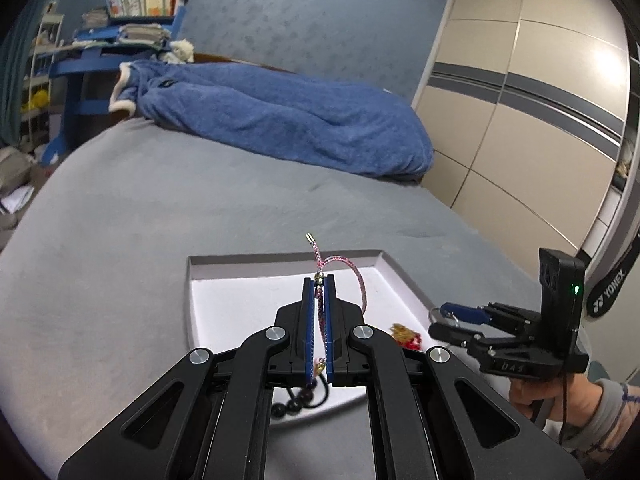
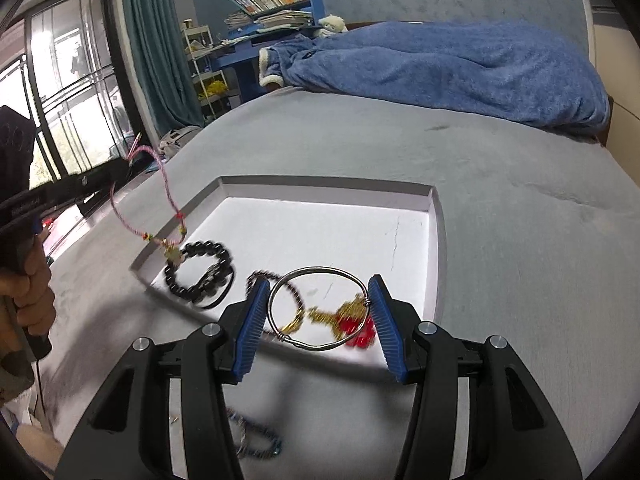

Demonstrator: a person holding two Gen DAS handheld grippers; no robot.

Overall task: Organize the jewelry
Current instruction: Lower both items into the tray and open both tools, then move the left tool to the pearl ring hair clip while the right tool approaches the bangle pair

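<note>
Left gripper, lower centre of the left wrist view: jaws clamped together on a pink braided cord bracelet. The cord loops up and to the right of the jaw tips, with a small metal end tip sticking up above them. In the right wrist view the same bracelet hangs at left of frame, above the near-left corner of the tray.

Right gripper, lower centre of the right wrist view: jaws partly apart, clamped on a silver wire bangle that spans between the blue pads, one pad on each side of the ring.

White shallow tray lies on the grey bed. Inside it: black bead bracelet at the near-left corner, gold chain with red beads seen behind the bangle, blurred. A dark bead strand runs behind the bangle's left side. Another blurred bracelet lies on the bed below the right jaws, outside the tray.

Blue blanket is heaped at the far end of the bed, upper centre of frame. A person's hand grips the right gripper's handle, lower right of the left wrist view.
</note>
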